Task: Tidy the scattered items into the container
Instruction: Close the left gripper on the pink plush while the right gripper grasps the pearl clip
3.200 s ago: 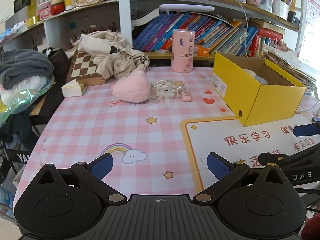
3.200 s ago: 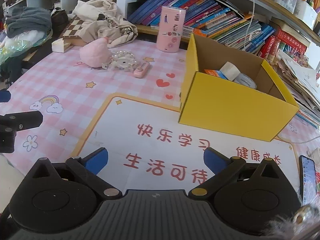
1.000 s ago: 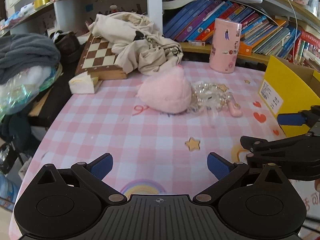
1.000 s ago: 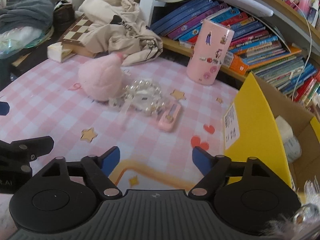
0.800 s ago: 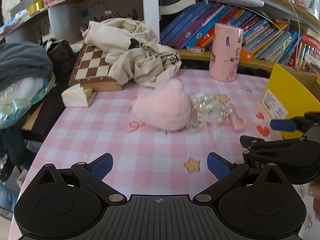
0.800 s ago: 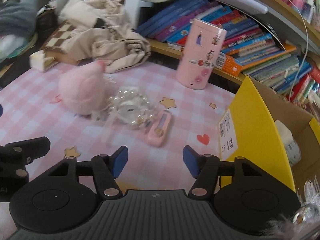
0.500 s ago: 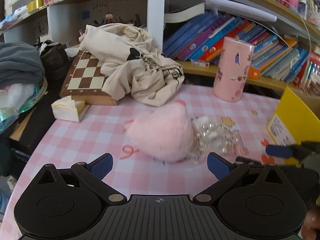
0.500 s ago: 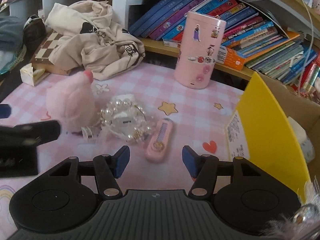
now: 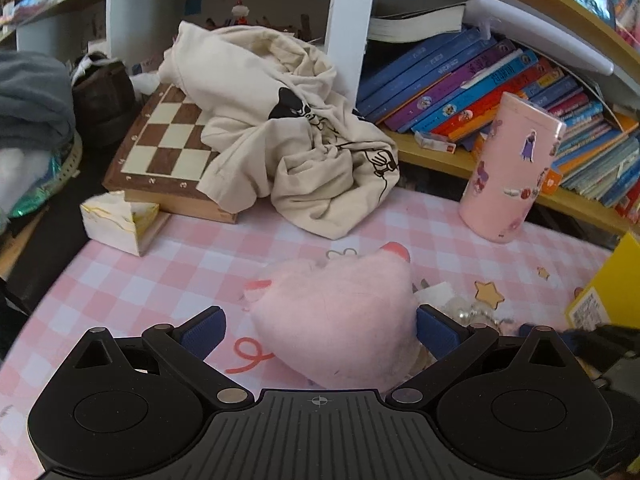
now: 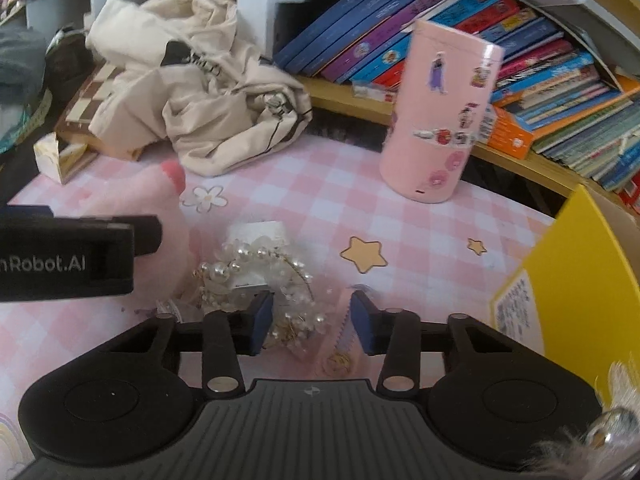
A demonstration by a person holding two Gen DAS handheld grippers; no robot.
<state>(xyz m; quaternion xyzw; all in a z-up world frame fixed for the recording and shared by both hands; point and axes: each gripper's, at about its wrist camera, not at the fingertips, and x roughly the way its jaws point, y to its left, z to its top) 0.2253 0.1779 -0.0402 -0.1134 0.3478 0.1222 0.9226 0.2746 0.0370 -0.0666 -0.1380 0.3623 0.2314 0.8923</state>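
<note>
A pink plush toy [image 9: 332,320] lies on the pink checked tablecloth, between the wide-apart fingers of my left gripper [image 9: 320,330], which is open; a gap shows at its left pad. To the plush's right lie a clear packet of pearl trinkets [image 10: 256,276] and a small pink clip [image 10: 340,344]. My right gripper [image 10: 312,322] hangs over these two; its jaws are closing with the packet's edge and the clip between them, and no pad visibly presses. The yellow cardboard box [image 10: 572,280] stands at the right, its corner also in the left wrist view [image 9: 612,280].
A pink stickered canister [image 10: 440,112] stands behind the items. A crumpled cream cloth [image 9: 288,128] covers part of a chessboard [image 9: 168,140], with a small white box [image 9: 120,220] in front. Shelves of books [image 9: 480,80] line the back. The left gripper's body [image 10: 80,256] juts in beside the plush.
Both grippers have moved forward over the table to the items. The left fingers now straddle the plush. The right jaws have narrowed over the pearl packet and the clip.
</note>
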